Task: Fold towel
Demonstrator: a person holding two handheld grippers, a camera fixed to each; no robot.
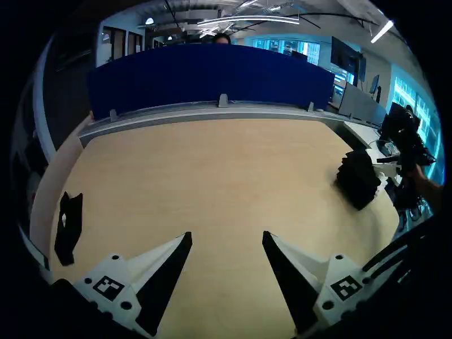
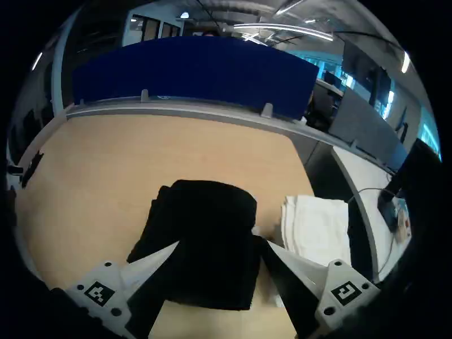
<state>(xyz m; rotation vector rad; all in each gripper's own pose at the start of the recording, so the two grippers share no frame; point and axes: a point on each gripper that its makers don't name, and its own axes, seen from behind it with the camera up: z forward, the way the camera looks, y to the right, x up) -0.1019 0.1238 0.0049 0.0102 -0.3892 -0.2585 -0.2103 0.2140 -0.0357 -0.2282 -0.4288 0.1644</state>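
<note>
Left gripper view: the left tongs (image 1: 226,248) stand wide open over bare desk (image 1: 226,169) with nothing between the white, black-faced wedge fingers. They look parked, probably waiting until a second grip is needed. The desk is smooth pale wood laminate with a curved edge, backed by a grey rail and a blue cloth-covered divider (image 1: 209,76). A small flat black piece (image 1: 69,226) lies near the left edge; I cannot tell what it is. The black towel (image 1: 357,179) sits well off to the right, near the desk's far corner, as a thick, layered bundle.

Right gripper view: the right tongs (image 2: 220,244) hang over that black towel, also spread wide. The fingertips reach in over its near corners, but the jaws do not close on it. Whether the tips touch the cloth I cannot tell. The towel is soft, matte and already doubled into a rounded-cornered rectangle, with stacked edges showing on its left side. This suggests the folding is well along and the tongs are placed either to press or to take the near edge. Just beside it on the right lies a neat pile of white towels (image 2: 316,226), ribbed along their folds and probably finished ones.
</note>
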